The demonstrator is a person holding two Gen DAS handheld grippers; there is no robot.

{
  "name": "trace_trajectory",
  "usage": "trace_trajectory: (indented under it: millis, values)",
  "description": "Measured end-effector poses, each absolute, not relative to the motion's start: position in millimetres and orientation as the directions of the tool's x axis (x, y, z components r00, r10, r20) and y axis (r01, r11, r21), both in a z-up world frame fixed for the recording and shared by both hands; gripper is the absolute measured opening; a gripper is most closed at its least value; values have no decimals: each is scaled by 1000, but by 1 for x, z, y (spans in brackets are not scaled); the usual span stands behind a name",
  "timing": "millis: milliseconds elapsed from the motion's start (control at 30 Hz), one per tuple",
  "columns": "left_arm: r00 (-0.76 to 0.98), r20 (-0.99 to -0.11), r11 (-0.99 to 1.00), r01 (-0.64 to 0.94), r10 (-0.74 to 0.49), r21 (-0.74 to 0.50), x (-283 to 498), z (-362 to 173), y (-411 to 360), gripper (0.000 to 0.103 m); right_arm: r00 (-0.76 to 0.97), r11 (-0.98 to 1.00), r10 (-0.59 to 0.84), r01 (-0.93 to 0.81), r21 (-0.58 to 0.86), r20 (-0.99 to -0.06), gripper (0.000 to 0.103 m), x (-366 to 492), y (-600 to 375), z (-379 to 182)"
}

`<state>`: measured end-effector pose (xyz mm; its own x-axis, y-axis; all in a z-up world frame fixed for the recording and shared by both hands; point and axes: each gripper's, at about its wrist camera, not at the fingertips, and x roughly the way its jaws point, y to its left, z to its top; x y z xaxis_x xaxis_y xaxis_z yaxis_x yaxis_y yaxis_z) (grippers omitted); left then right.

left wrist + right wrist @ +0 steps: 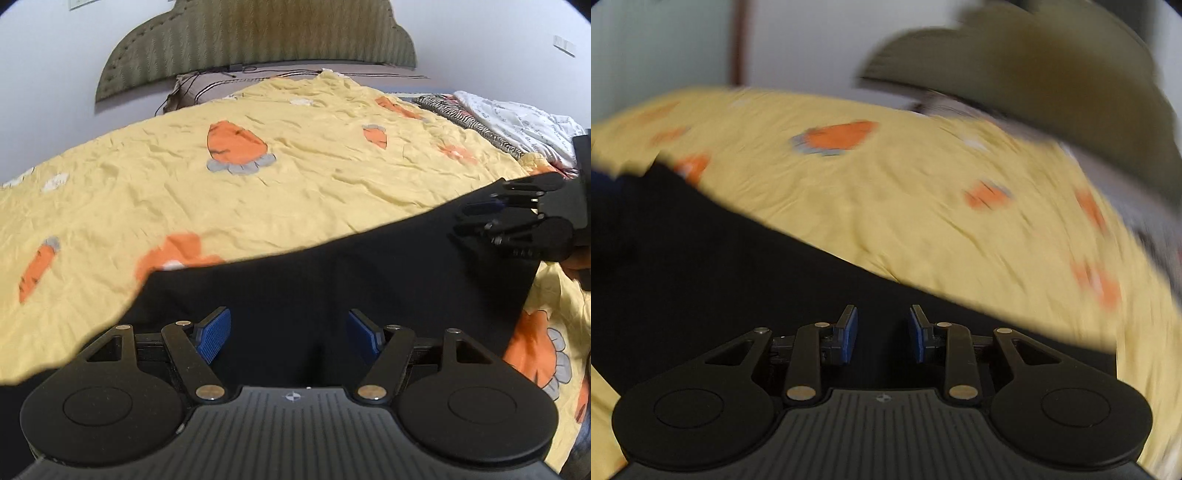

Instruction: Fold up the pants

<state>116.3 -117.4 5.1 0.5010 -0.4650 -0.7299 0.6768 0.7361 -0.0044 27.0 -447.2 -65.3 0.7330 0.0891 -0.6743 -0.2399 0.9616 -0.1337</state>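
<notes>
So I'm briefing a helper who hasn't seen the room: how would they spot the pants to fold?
Find the bed with the yellow carrot-print cover. At its near edge lies a flat black cloth, the pants. It is the only plain dark fabric there; the clothes at the far corner are striped and white.

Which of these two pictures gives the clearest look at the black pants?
The left wrist view: it is sharp and shows the black pants spread across the yellow bedspread, with an edge and a corner. The right wrist view is motion-blurred, showing only a dark mass.

Each black hand-held gripper has blue ribbed pads, silver pivot screws.
</notes>
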Motion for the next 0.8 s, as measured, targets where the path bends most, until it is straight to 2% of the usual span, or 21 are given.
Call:
trace_trajectory:
  millis: [67, 167, 433, 467, 500, 533, 600, 633, 733, 800]
  values:
    - [490, -723, 706, 708, -487, 4, 130, 9, -113, 73, 698, 911, 201, -391, -129, -688, 29, 36, -435, -66]
    - [479, -725, 658, 751, -494, 48, 150, 4, -115, 74, 646, 840, 302, -527, -124, -702, 30, 55, -410, -65]
    - [528, -755, 623, 755, -390, 206, 197, -26, -109, 74, 492, 772, 475, -631, 77, -729, 29, 109, -396, -74]
    - [536, -752, 619, 753, -383, 222, 201, -30, -105, 73, 478, 771, 486, -629, 101, -731, 27, 110, -398, -73]
    - [529, -755, 616, 758, -387, 215, 206, -34, -102, 73, 464, 764, 496, -635, 114, -734, 17, 110, -399, -73]
    - [508, -762, 612, 767, -401, 190, 209, -37, -98, 72, 457, 759, 498, -641, 115, -737, 13, 107, -399, -73]
    - [451, -772, 602, 791, -449, 111, 213, -40, -93, 53, 467, 757, 489, -647, 93, -737, 7, 103, -398, -73]
    - [424, -774, 601, 796, -470, 72, 214, -40, -91, 35, 480, 761, 479, -644, 76, -735, 6, 100, -396, -72]
    - [434, -768, 634, 772, -471, 47, 219, -37, -86, 18, 545, 784, 440, -620, 9, -714, 2, 98, -390, -69]
    - [449, -755, 656, 754, -478, 33, 223, -35, -81, 14, 599, 812, 400, -583, -36, -694, 0, 102, -388, -69]
